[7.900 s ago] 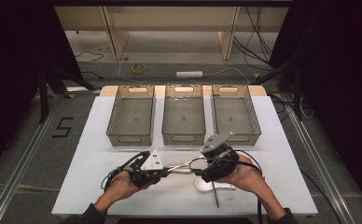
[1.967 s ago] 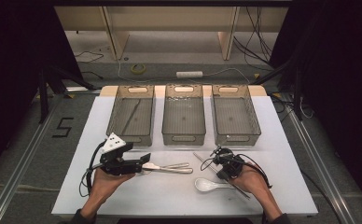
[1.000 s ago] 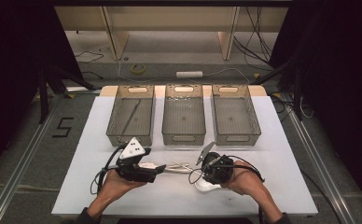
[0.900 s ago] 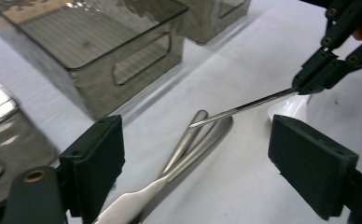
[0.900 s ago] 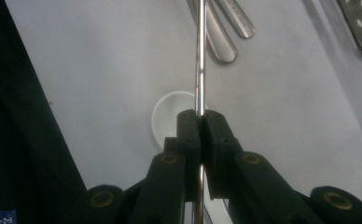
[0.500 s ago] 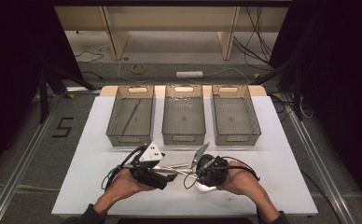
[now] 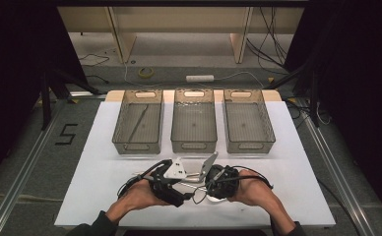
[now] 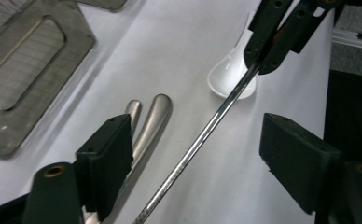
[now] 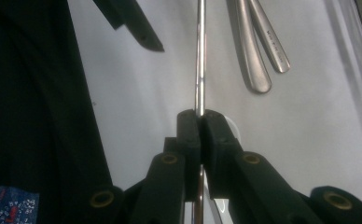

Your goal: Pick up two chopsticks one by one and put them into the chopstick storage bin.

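My right gripper (image 9: 200, 116) is shut on a thin metal chopstick (image 9: 200, 56) and holds it just above the white table, pointing toward my left hand. The chopstick (image 8: 216, 116) runs between the jaws of my left gripper (image 8: 198, 140). Those jaws have just been closing, but both pads still stand clear of it. In the high view the left gripper (image 7: 179, 183) and the right gripper (image 7: 206, 184) nearly meet at the table's front middle. A white ceramic spoon (image 8: 226, 77) lies under the right gripper (image 8: 268, 46). Two metal cutlery handles (image 8: 153, 116) lie side by side beyond the chopstick.
Three translucent grey bins stand in a row at the back: left (image 7: 137, 147), middle (image 7: 194, 146), right (image 7: 250, 146). A thin stick (image 7: 140, 122) lies in the left bin. White table surface (image 7: 297, 187) spreads to both sides of my hands.
My left hand has slid right toward the right gripper, and its jaws now straddle the chopstick and stand a little narrower. The right gripper keeps its grip and has barely shifted.
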Tool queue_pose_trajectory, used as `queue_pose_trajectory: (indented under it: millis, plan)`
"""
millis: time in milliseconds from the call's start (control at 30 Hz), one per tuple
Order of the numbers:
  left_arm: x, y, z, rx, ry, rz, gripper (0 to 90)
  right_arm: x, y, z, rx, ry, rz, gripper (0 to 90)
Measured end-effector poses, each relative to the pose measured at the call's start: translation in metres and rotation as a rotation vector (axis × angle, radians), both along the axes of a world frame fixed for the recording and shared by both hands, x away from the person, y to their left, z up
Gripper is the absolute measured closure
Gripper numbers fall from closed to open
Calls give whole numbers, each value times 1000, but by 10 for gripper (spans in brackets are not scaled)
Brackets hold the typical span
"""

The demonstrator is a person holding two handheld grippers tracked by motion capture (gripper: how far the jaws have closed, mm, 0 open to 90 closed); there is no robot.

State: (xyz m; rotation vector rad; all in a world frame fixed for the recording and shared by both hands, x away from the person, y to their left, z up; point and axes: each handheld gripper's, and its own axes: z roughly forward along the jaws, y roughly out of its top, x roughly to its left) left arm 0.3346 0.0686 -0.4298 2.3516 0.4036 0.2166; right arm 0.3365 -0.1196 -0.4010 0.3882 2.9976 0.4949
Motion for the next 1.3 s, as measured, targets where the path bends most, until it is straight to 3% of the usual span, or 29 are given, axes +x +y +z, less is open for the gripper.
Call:
queue_pose_trajectory:
  millis: [133, 233, 400, 600, 1033, 1300]
  plan:
    - [-1, -3, -1, 8, -3, -27, 349, 0, 0, 0, -11, 1, 40, 865]
    - [-2, -4, -1, 19, -5, -49, 397, -2, 2, 0, -8, 9, 25, 865]
    - [-4, -5, -2, 33, -3, -84, 478, -1, 2, 0, -19, 0, 76, 865]
    - [-6, -8, -3, 54, -18, -123, 555, -2, 3, 0, -15, 3, 88, 865]
    - [-9, -9, -2, 66, -29, -156, 716, -2, 3, 1, -21, 13, 129, 865]
    - [-12, -10, -3, 83, -23, -201, 782, -4, 3, 0, -24, 10, 172, 864]
